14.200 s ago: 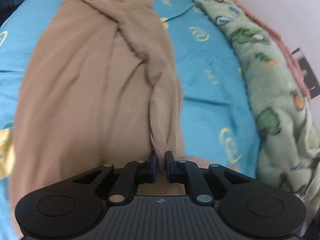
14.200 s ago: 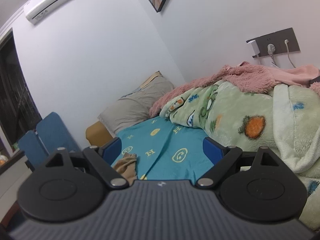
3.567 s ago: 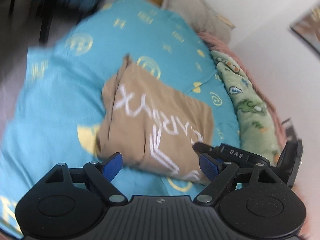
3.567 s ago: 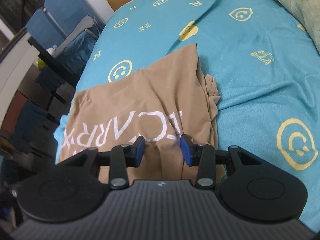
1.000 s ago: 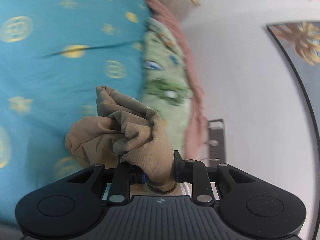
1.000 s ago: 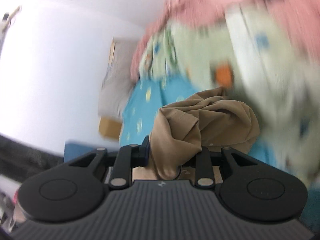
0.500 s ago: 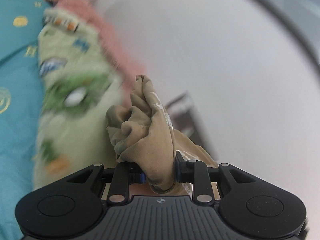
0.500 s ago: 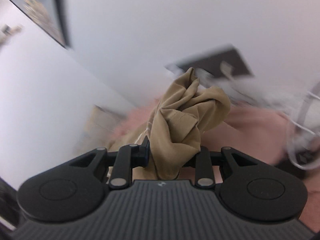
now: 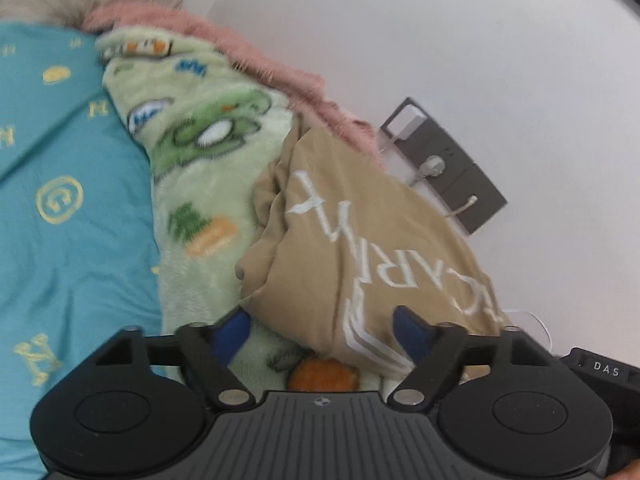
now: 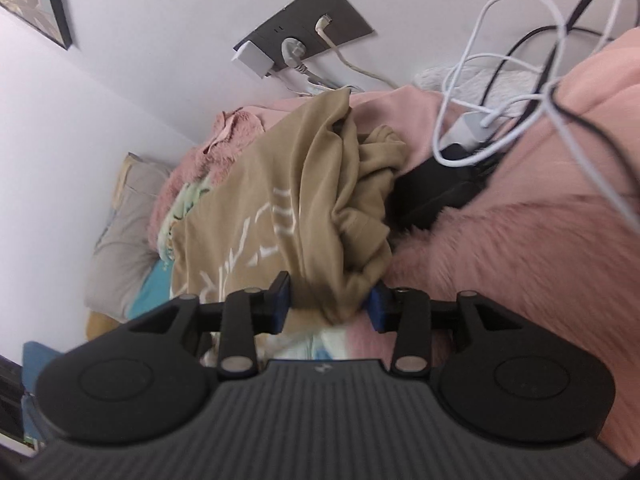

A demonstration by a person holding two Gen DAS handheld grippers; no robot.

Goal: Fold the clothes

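Observation:
The folded tan shirt with white lettering lies on the green cartoon blanket and pink fleece by the wall. My left gripper is open, its blue pads on either side of the shirt's near edge without pinching it. In the right wrist view the same tan shirt lies bunched on the pink fleece. My right gripper has its jaws apart, with the shirt's near fold lying loosely between them.
A grey wall socket with plugs sits just above the shirt. White and black cables and a black charger lie on the fleece to the right. The teal bedsheet spreads to the left, a grey pillow beyond.
Both grippers carried the bunched shirt from the sheet to the blankets by the wall. Both have opened, and the shirt now rests on the blankets.

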